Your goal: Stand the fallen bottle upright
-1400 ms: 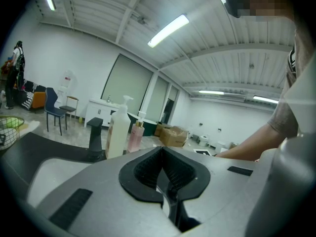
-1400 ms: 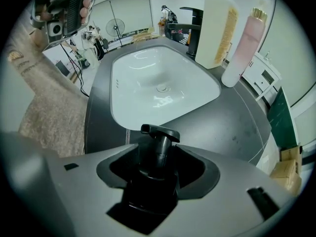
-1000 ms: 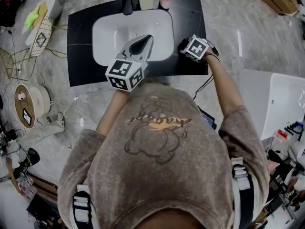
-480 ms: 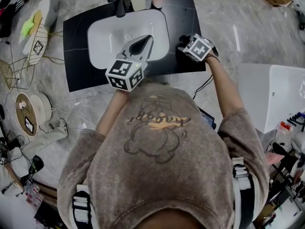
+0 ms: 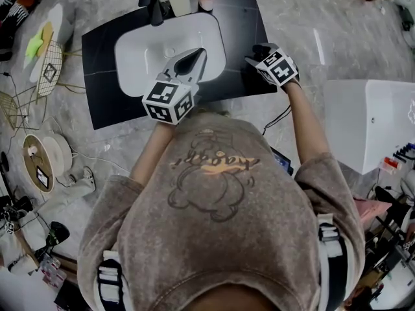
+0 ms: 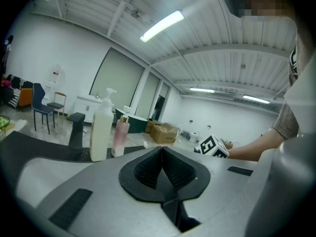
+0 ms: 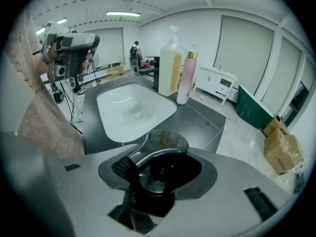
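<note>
Black countertop [image 5: 107, 99]: right gripper [image 5: 259, 56] clamps dark bottle [image 7: 160, 149].

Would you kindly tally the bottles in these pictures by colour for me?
Cream-white pump bottle: 1
Pink bottle: 1
Dark bottle, clamped in the right hand-held gripper: 1
Total: 3

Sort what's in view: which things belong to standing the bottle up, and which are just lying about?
Job: dark bottle, clamped in the right tongs; black countertop to stand it on.
Lying about: white pump bottle, pink bottle, faucet, sink, cardboard box.
</note>
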